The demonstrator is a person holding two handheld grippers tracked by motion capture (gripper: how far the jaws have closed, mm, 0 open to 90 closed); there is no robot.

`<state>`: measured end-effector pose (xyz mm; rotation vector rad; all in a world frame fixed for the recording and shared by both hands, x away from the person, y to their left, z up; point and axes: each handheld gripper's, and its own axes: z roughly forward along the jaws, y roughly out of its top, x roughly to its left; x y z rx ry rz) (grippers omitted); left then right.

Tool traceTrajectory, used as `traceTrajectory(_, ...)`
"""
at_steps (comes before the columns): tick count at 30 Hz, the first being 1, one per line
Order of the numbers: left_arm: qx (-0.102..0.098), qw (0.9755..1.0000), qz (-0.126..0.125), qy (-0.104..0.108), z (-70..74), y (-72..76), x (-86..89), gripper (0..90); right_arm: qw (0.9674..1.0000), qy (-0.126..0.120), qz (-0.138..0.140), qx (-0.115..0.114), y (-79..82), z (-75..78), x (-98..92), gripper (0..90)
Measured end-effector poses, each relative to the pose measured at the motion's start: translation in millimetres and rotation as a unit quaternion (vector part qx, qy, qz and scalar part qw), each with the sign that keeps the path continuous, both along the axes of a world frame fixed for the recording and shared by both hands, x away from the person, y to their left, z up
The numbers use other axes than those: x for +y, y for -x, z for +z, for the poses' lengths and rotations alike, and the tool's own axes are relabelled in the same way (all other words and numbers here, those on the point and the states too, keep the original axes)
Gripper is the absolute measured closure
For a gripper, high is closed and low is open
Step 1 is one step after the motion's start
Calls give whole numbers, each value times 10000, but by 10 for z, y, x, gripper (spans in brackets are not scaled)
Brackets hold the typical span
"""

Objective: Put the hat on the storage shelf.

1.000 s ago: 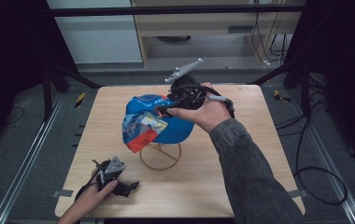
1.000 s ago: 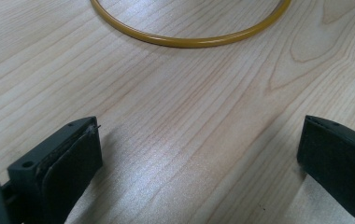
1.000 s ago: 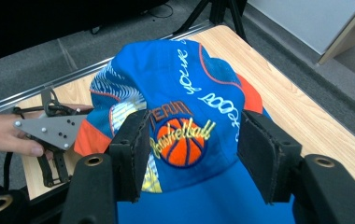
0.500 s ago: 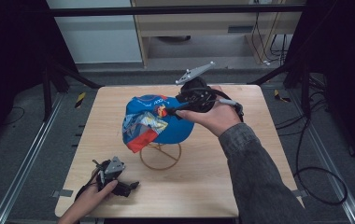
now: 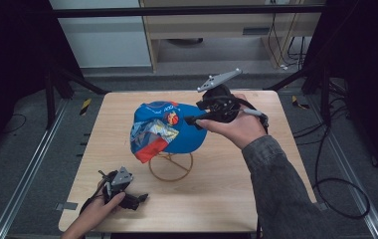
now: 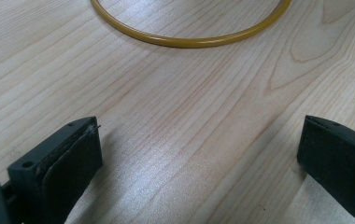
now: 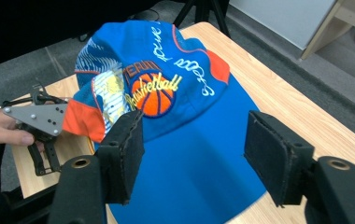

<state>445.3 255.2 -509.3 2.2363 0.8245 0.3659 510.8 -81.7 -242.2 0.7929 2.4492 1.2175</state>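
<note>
Shifted right across the table [image 5: 256,199] since a second ago: right gripper [image 5: 193,120], now beside the cap's brim rather than above the crown, grey plate tipped up toward the far edge. Left gripper [image 5: 136,197] unchanged at the near-left corner, held by one hand [image 5: 93,212].

One blue cap [image 5: 164,129], orange-trimmed, perched on one yellow wire stand [image 5: 170,167] at mid-table, brim toward the right gripper. From the right gripper view: a basketball emblem and lettering on the cap [image 7: 185,116], brim between two wide-open jaws, pads clear of the fabric, nothing gripped; farther off, the left gripper [image 7: 42,122] with fingers [image 7: 12,135] wrapped around it. From the left gripper view: bare wood grain, an arc of the stand's ring [image 6: 189,41], jaws spread wide and empty.

Two grippers, two hands, one cap, one stand.
</note>
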Motion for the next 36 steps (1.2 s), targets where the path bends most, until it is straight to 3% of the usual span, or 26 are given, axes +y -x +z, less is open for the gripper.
traceTrajectory(6, -3, 10000, 3, 4, -1, 0, 0, 0, 9998, -16, -189, 26, 18, -45, -130, 253)
traceTrajectory(11, -23, 10000, 11, 10, -3, 0, -1, 0, 9989, -51, -451, -103, 57, -98, -296, 118)
traceTrajectory(13, -20, 10000, 9, 12, -3, -1, -1, 0, 9989, -123, -401, -210, 91, -142, -377, 88)
traceTrajectory(17, -23, 10000, 7, 12, -3, -1, -1, 0, 9984, -43, -459, -314, 151, -218, -518, 78)
traceTrajectory(20, -24, 10000, 8, 10, -3, 0, -1, 0, 9982, -142, -462, -357, 203, -259, -636, 79)
traceTrajectory(27, -6, 10000, -2, -1, -2, 1, 1, 0, 9960, 34, -763, -462, 309, -423, -868, 131)
traceTrajectory(36, -6, 10000, -1, 0, -2, 1, 0, 0, 9948, 100, -896, -466, 342, -823, -1044, 138)
